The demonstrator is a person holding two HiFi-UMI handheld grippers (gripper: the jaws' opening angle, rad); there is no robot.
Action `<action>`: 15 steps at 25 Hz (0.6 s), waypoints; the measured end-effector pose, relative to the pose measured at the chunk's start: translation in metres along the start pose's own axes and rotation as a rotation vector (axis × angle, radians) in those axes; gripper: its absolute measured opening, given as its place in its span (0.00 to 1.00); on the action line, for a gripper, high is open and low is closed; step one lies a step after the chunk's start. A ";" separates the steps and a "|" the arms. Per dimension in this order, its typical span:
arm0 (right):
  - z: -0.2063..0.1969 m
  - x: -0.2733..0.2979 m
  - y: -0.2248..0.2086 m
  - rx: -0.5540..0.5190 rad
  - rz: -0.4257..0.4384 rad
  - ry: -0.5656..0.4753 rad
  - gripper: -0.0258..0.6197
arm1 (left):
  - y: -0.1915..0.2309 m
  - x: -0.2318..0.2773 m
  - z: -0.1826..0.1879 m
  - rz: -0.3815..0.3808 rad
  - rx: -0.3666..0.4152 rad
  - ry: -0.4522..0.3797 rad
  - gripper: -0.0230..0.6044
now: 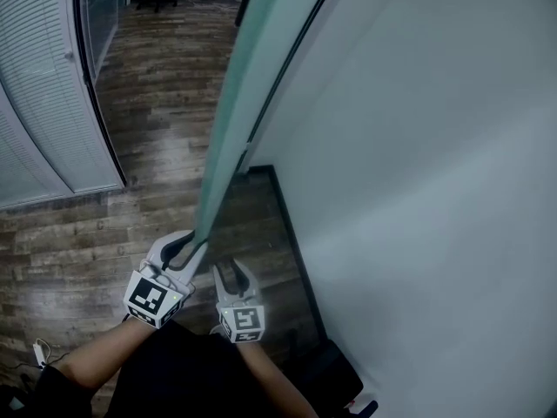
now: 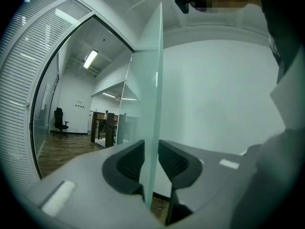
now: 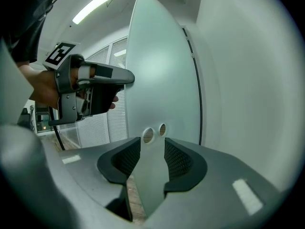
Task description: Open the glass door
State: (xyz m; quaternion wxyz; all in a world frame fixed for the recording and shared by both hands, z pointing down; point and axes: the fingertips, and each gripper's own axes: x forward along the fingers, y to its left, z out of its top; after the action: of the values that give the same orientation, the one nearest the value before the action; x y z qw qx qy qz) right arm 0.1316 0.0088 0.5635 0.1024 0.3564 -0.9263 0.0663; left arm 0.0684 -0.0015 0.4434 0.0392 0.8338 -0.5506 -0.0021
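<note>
Over the wood floor (image 1: 161, 111) beside the white wall (image 1: 418, 146), your left hand-held gripper (image 1: 185, 249) loosely straddles the edge of the glass door (image 1: 239, 103), your right hand-held gripper (image 1: 233, 273) released and empty; the swing looks nearly done, so next slide clear.

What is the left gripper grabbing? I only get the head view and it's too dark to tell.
Observer: The left gripper view shows the glass door edge-on, standing right between the fingers of the left gripper.
Operator: Is the other one holding something too?
Observer: No. In the right gripper view the right gripper has its fingers apart with nothing between them.
Operator: Where's the handle?
Observer: I see none, but the right gripper view shows two round holes in the door, just ahead of those fingers.
</note>
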 end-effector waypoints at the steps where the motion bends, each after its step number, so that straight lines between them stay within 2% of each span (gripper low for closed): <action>1: 0.000 -0.001 0.001 -0.008 0.006 0.001 0.26 | -0.004 0.002 -0.001 0.011 0.002 -0.003 0.18; 6: -0.001 -0.010 -0.006 -0.041 0.023 -0.015 0.26 | -0.032 0.013 -0.005 0.032 0.000 -0.020 0.17; 11: -0.004 -0.028 -0.028 -0.033 -0.005 -0.005 0.26 | -0.062 0.030 -0.006 -0.058 -0.021 -0.021 0.18; 15: -0.016 -0.036 -0.041 -0.021 -0.005 -0.010 0.27 | -0.082 0.042 -0.013 -0.098 -0.036 -0.027 0.18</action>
State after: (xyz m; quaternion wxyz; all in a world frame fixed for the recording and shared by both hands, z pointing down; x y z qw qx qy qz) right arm 0.1871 0.0051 0.5722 0.1018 0.3581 -0.9265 0.0548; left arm 0.1612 -0.0075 0.4523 0.0464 0.8589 -0.5095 -0.0253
